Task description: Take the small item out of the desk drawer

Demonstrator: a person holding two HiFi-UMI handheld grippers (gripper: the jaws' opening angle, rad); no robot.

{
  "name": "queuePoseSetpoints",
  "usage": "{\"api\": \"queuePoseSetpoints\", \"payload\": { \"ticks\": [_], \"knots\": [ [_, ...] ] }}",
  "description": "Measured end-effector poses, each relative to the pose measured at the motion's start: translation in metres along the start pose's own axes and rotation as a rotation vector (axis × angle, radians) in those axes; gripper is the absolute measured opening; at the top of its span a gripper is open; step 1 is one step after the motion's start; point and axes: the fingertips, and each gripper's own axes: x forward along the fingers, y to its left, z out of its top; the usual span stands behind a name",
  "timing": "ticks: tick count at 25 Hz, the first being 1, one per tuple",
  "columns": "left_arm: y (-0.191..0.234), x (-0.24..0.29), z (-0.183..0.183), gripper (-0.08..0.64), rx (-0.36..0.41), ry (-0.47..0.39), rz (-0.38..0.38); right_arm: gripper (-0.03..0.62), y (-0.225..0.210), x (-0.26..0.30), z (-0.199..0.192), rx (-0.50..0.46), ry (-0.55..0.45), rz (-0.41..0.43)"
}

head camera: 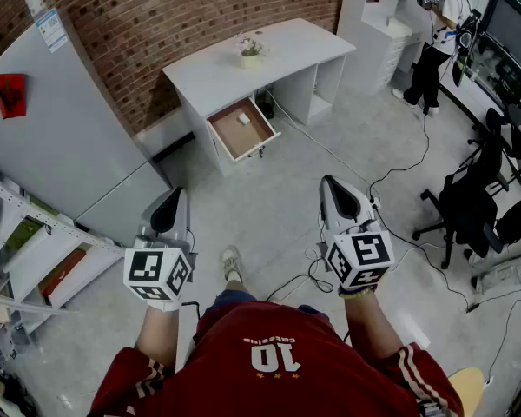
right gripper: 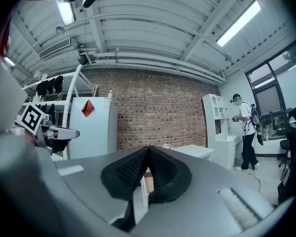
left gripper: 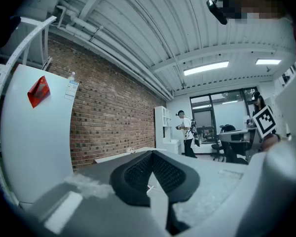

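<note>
1. Brick wall backs a white counter (head camera: 278,50) that stands well apart from the person, across a stretch of grey floor (head camera: 278,198). Its drawer (head camera: 236,137) is already pulled out.
2. One small item (head camera: 243,119), pale and blocky, lies on the drawer's wooden bottom near the back. Nothing touches it.
3. Both the left tool (head camera: 175,196) and the right tool (head camera: 330,185) are held level and aimed toward the counter. Each has its jaws pressed together, with nothing between them.
4. The step in hand looks like the approach: the drawer is open, the item is not yet reached, and no grasp has begun.
5. The next move probably calls for walking up to the drawer and spreading one tool's jaws. That tool then has to tip down over the item, close on it and lift it clear of the drawer walls.
6. Count:
   - two tools
   - one counter
   - one open drawer
   - one small item
   - one potted plant (head camera: 249,50) on the counter
   - one other person (head camera: 438,42) far off by white shelving
</note>
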Motion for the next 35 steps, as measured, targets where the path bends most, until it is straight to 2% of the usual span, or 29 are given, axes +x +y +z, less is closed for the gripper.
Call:
{"api": "queuePoseSetpoints", "payload": {
  "ticks": [12,19,24,35],
  "knots": [
    [-0.006,0.006,0.005,0.0,0.064,0.007,0.008,0.002,-0.006,0.005,-0.005,0.009,0.006,-0.001],
    [-0.008,0.011,0.001,0.0,0.073,0.024,0.002,0.002,-0.02,0.009,-0.018,0.034,0.027,-0.019],
    [-0.012,0.023,-0.008,0.0,0.067,0.043,-0.025,0.002,-0.019,0.013,-0.024,0.009,0.038,0.006],
    [-0.015,0.052,-0.016,0.0,0.072,0.067,-0.073,0.003,-0.029,0.029,-0.035,0.018,0.068,0.01]
  ]
}}
